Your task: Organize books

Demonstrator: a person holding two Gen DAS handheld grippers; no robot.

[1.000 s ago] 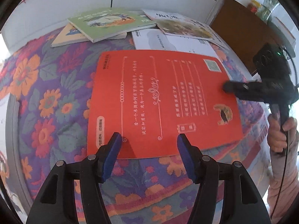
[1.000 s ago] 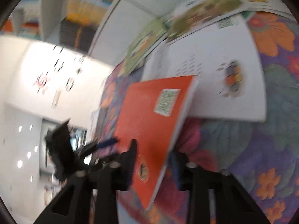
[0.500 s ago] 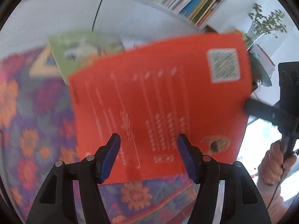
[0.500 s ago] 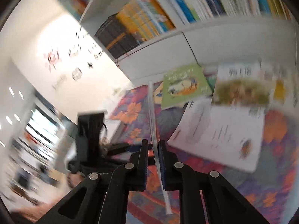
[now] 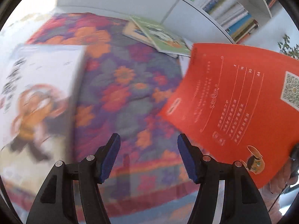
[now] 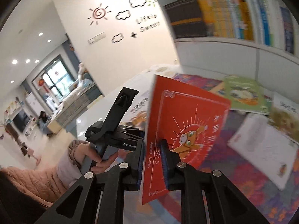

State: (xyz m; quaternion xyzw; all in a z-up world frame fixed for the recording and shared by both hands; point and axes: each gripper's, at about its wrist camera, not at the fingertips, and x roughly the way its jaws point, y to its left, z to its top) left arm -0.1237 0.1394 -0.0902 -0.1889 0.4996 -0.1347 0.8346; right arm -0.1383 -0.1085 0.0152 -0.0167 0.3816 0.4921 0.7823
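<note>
Here the right tool (image 6: 152, 165) pinches the red book (image 6: 179, 136) by its lower edge, holding it upright above the flowered desk (image 5: 129, 97). The left tool (image 5: 148, 155) hangs spread and empty beside it. More books lie flat: a green one (image 6: 244, 95) and a white one (image 6: 261, 147).

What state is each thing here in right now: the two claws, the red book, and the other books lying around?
Right gripper: shut on the red book.
Left gripper: open, nothing between its fingers.
Red book: closed, held upright off the cloth.
Green book: closed, lying flat, overlapping another book.
White book: closed, flat on the floral cloth.
Shelf books: standing in a row.
</note>
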